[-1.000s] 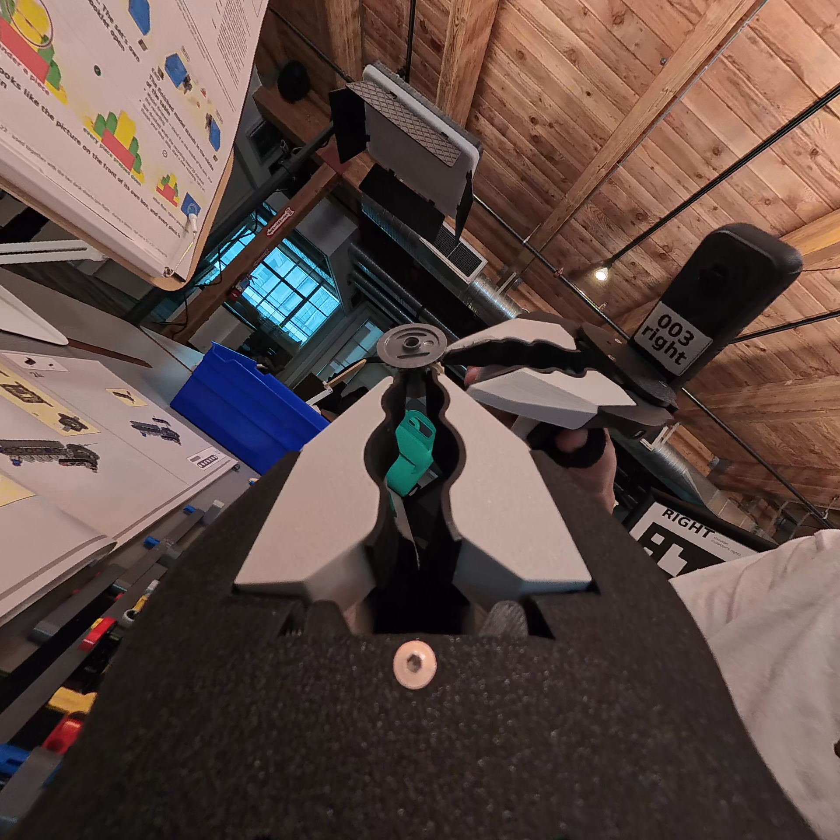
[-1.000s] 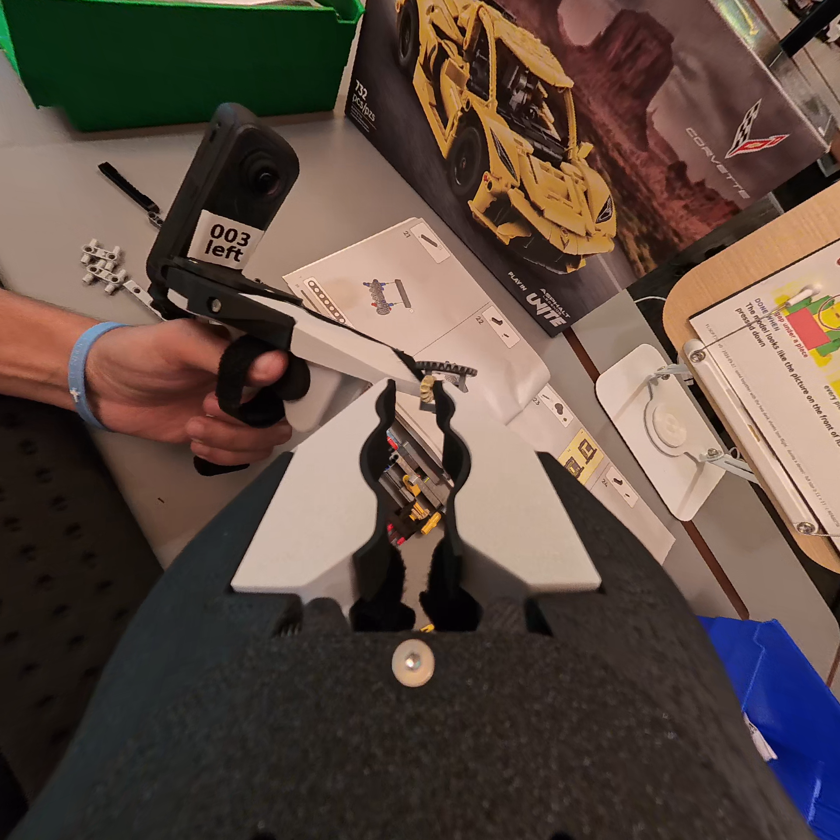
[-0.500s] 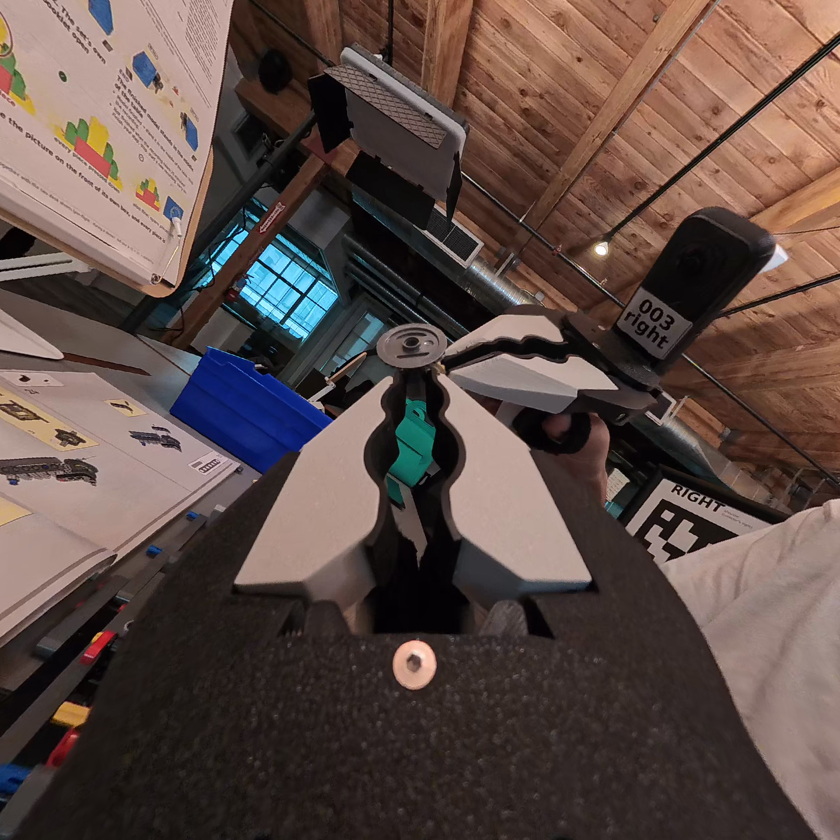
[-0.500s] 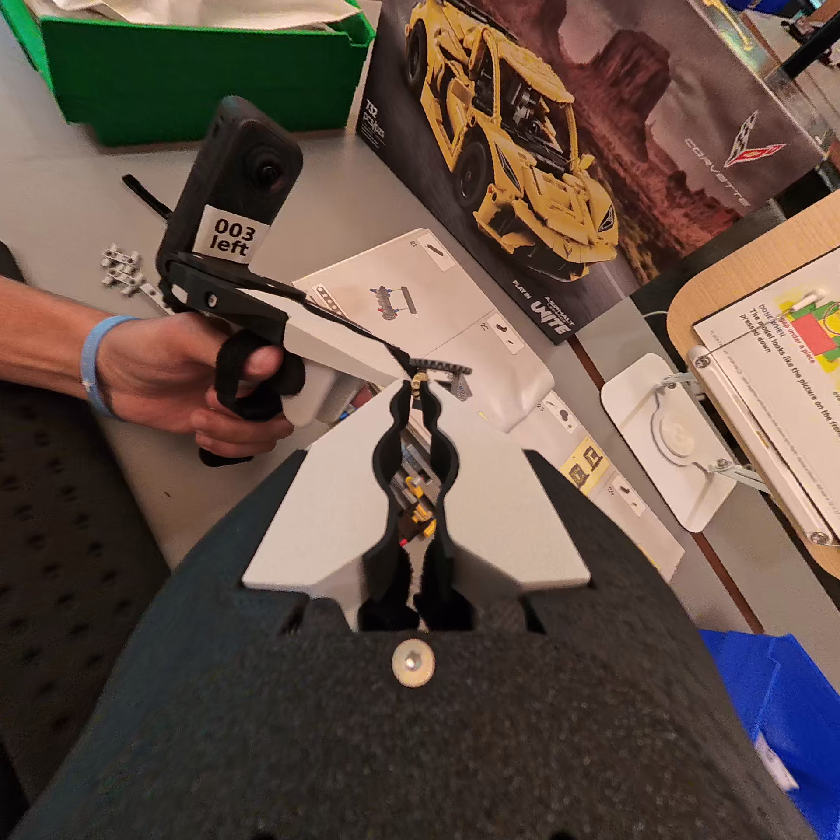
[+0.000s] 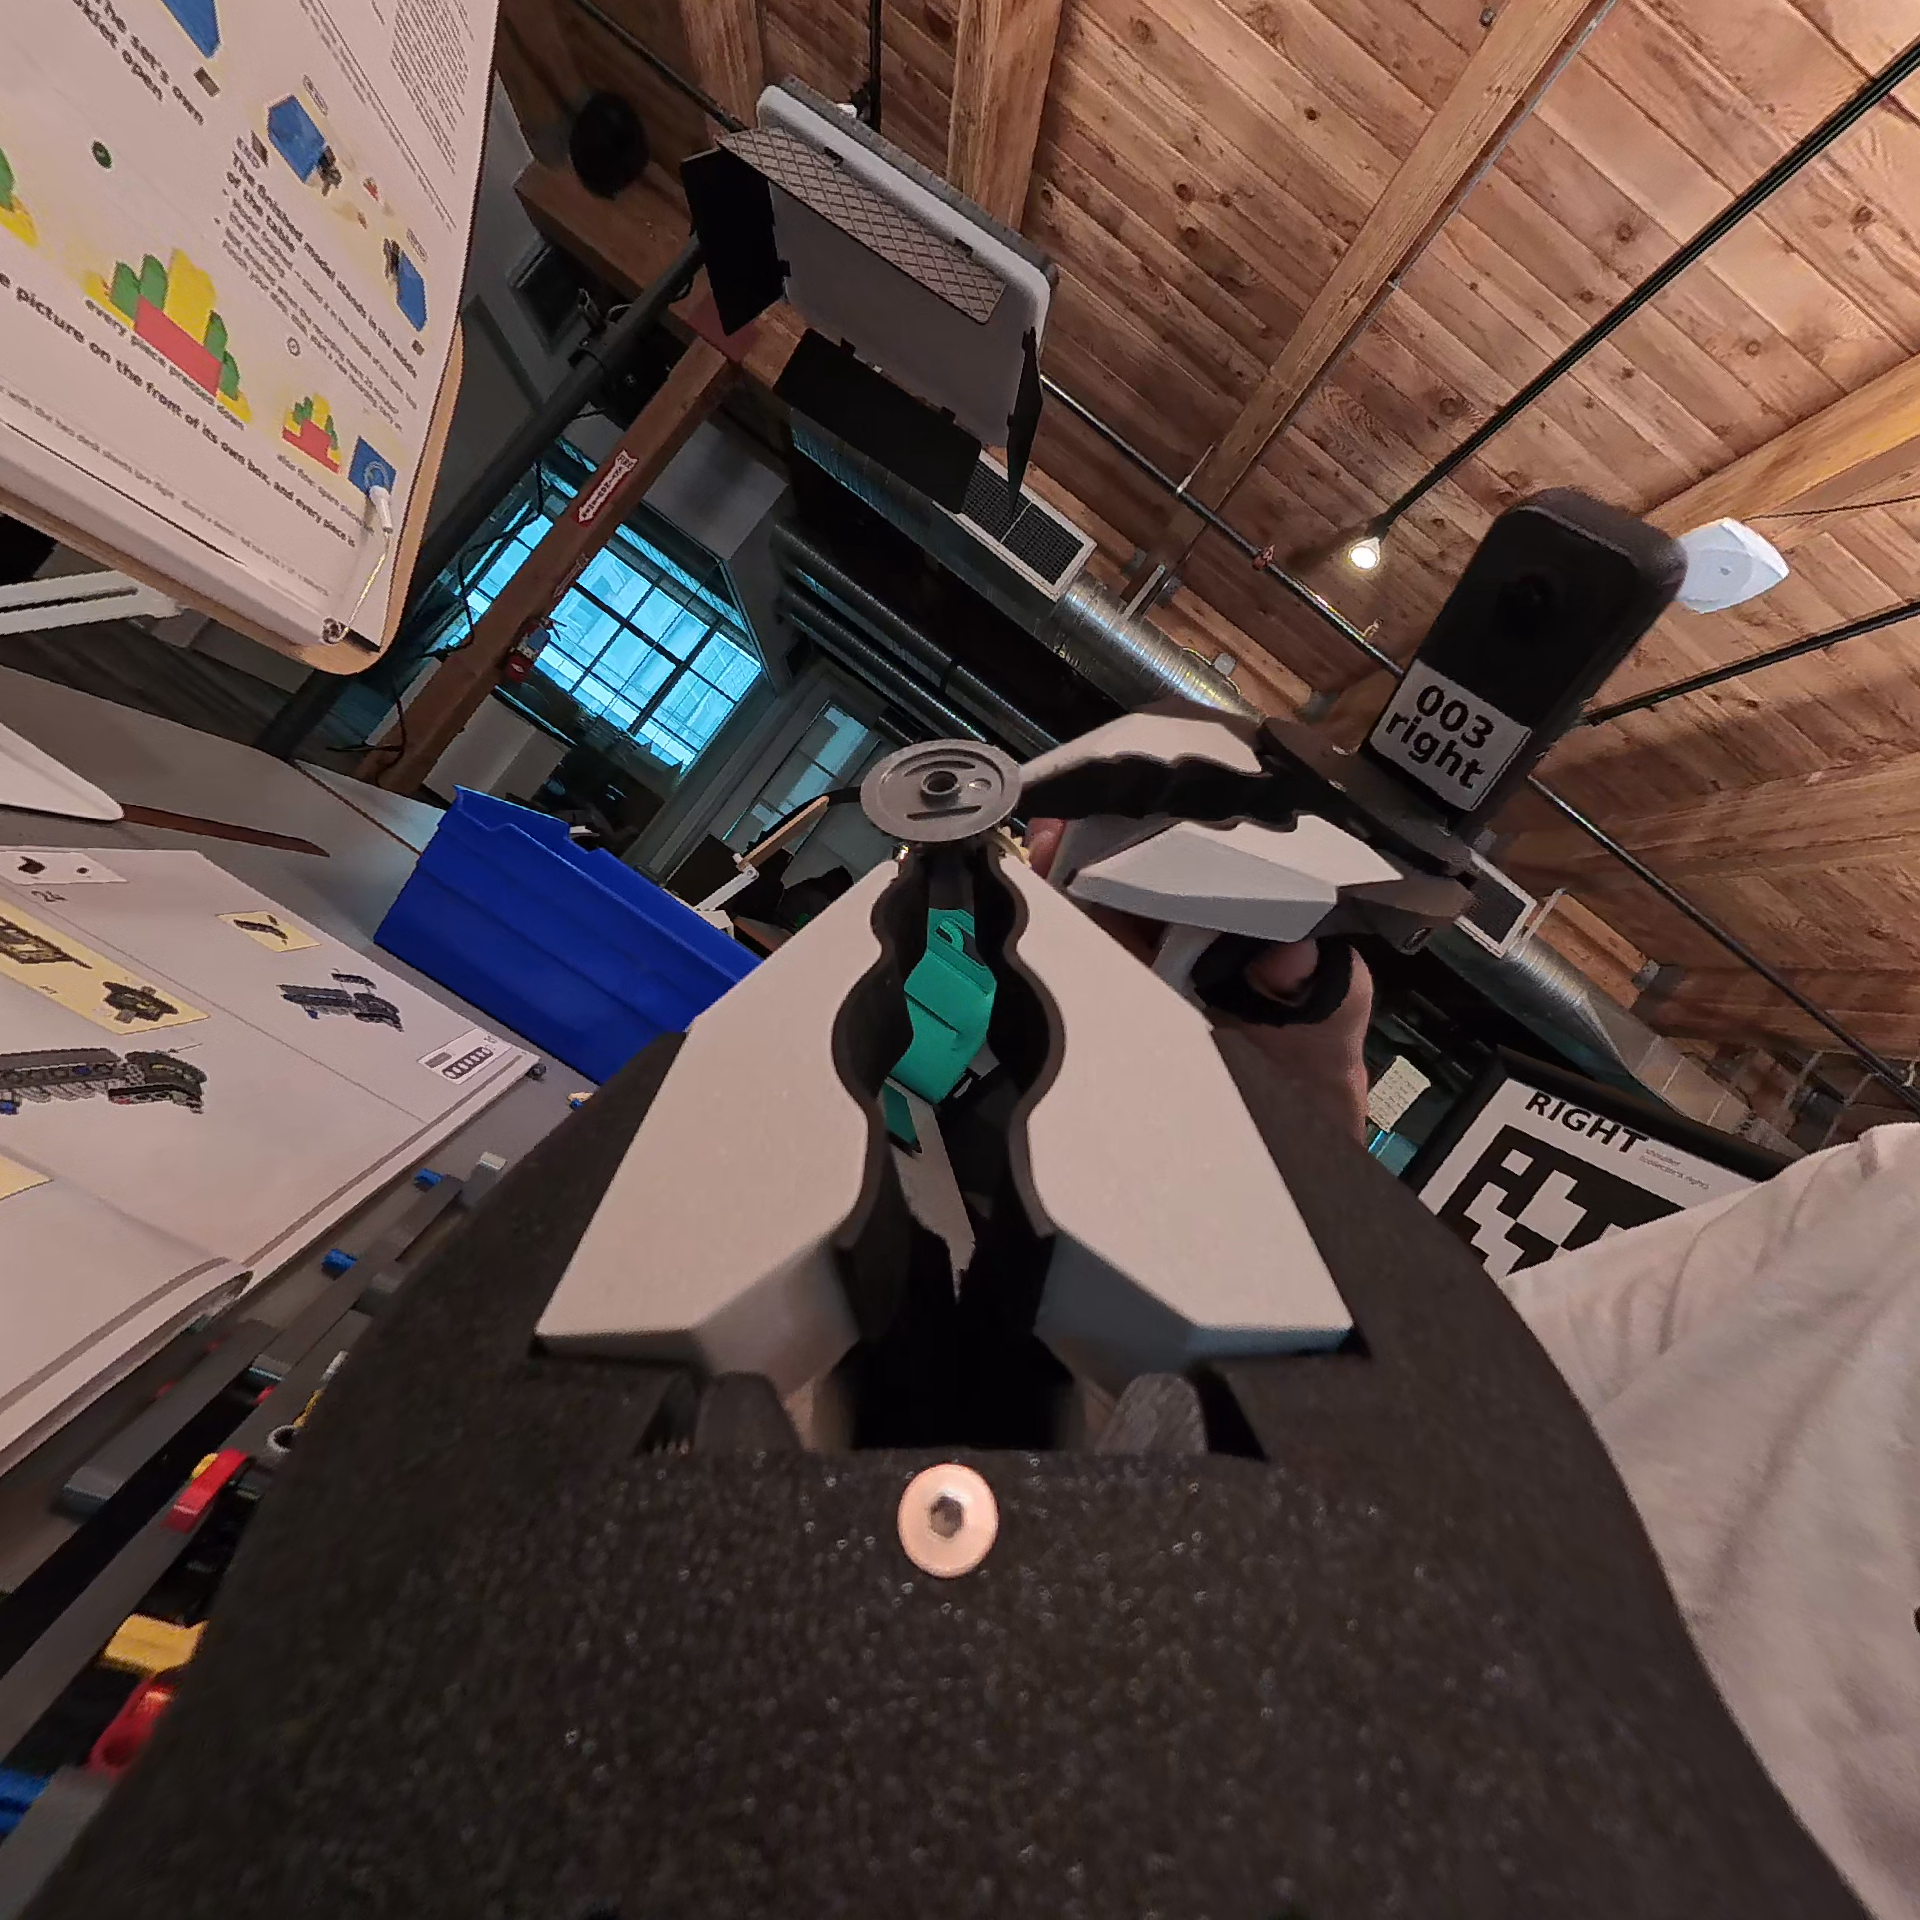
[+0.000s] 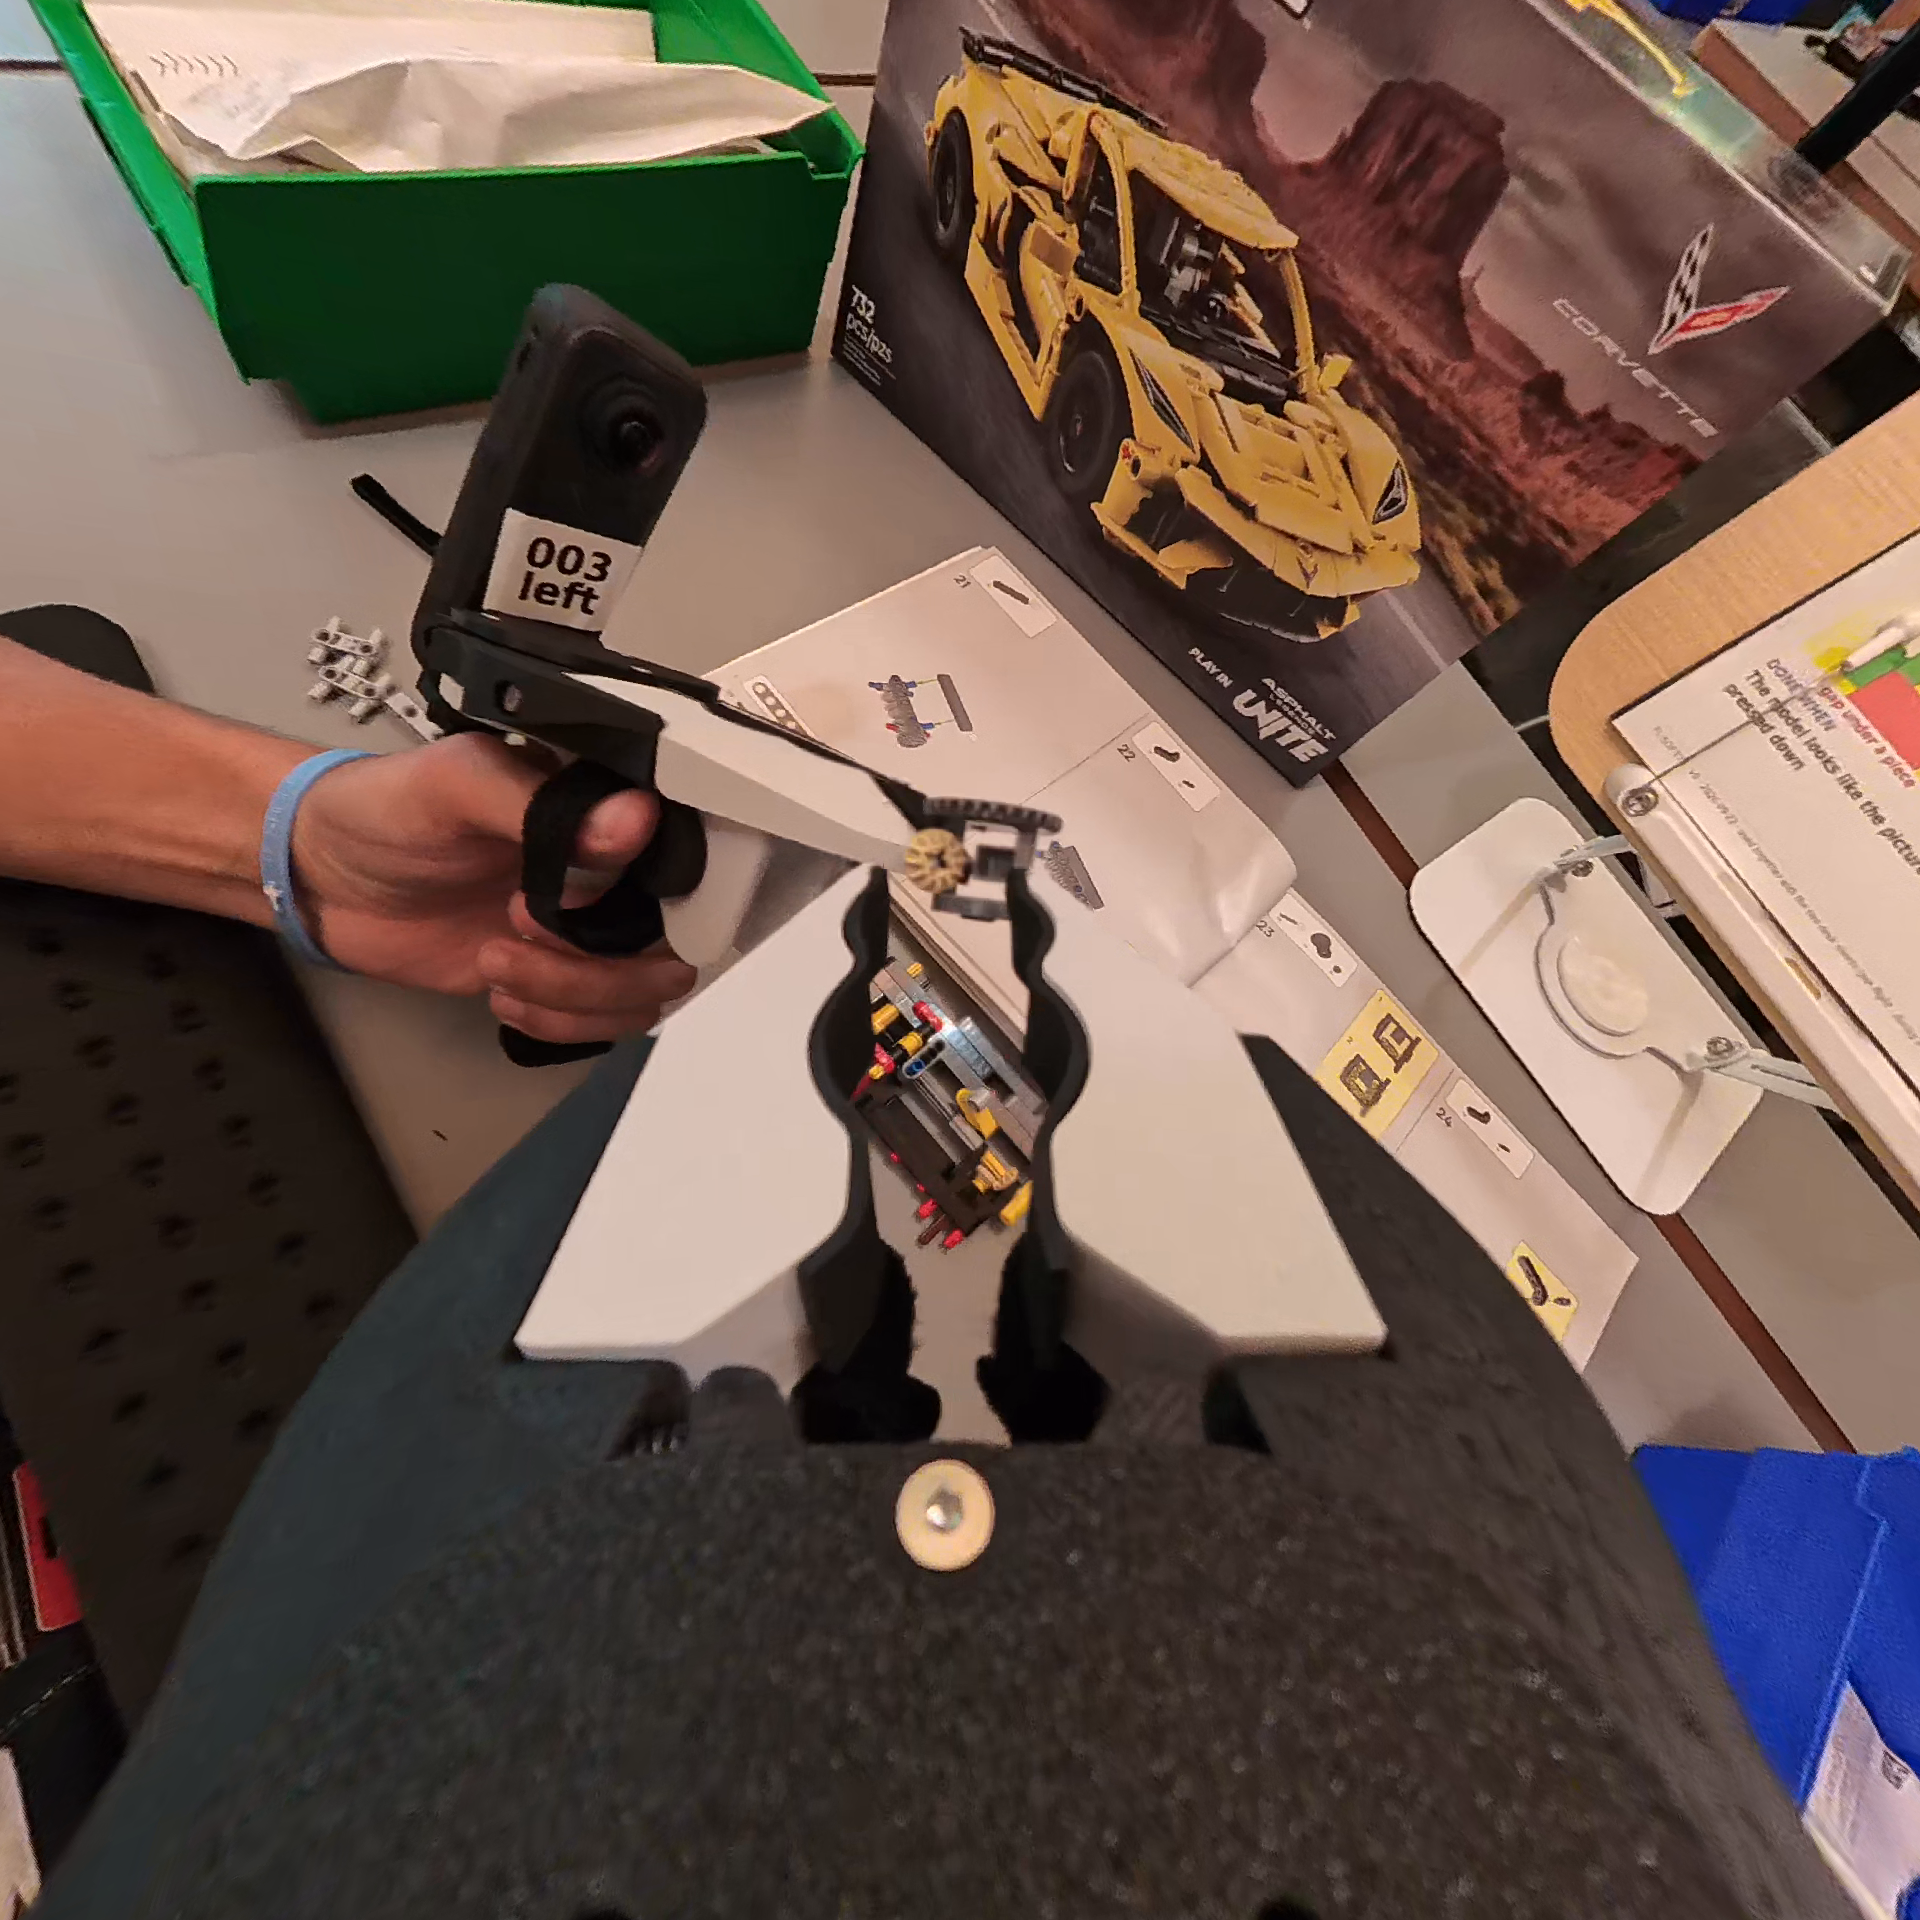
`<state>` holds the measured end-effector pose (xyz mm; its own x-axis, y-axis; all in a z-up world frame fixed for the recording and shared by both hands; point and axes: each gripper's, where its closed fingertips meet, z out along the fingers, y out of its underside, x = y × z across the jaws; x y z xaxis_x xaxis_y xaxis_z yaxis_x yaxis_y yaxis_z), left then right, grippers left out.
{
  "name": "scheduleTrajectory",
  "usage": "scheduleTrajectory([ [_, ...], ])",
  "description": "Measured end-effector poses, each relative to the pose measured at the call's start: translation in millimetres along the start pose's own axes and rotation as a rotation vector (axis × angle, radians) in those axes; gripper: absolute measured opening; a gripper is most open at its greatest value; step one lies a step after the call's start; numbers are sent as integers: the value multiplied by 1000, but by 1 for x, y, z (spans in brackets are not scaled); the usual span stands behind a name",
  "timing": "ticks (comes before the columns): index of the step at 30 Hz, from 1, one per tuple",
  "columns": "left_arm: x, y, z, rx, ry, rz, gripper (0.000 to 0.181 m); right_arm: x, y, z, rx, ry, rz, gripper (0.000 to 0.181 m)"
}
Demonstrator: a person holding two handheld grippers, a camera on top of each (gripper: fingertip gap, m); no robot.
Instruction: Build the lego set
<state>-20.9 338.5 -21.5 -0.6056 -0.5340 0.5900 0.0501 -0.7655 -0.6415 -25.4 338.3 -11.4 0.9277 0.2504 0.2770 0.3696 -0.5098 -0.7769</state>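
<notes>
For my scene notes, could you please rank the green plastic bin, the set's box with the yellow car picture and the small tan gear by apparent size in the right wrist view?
1. Set's box with the yellow car picture
2. Green plastic bin
3. Small tan gear

A small dark-grey gear assembly (image 6: 992, 842), with a toothed disc (image 5: 938, 787) and tan bevel gear (image 6: 935, 858), sits raised above the worktop (image 6: 156, 457).
</notes>
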Motion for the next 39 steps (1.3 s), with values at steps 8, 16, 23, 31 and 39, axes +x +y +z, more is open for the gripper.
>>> scheduleTrajectory([
  [8, 6, 1, 1, -9, 26, 7, 8, 3, 2, -1, 73, -238, 226, 43],
  [16, 6, 5, 3, -26, 23, 14, 8, -2, 7, 5, 109, -431, 380, 41],
  [23, 6, 6, 3, -33, 24, 15, 8, -1, 5, 6, 119, -436, 379, 28],
  [31, 6, 7, 3, -37, 26, 17, 8, -1, 8, 8, 115, -432, 377, 21],
  [39, 11, 8, 4, -41, 64, 2, 7, -5, 6, 5, 131, -532, 437, 22],
])
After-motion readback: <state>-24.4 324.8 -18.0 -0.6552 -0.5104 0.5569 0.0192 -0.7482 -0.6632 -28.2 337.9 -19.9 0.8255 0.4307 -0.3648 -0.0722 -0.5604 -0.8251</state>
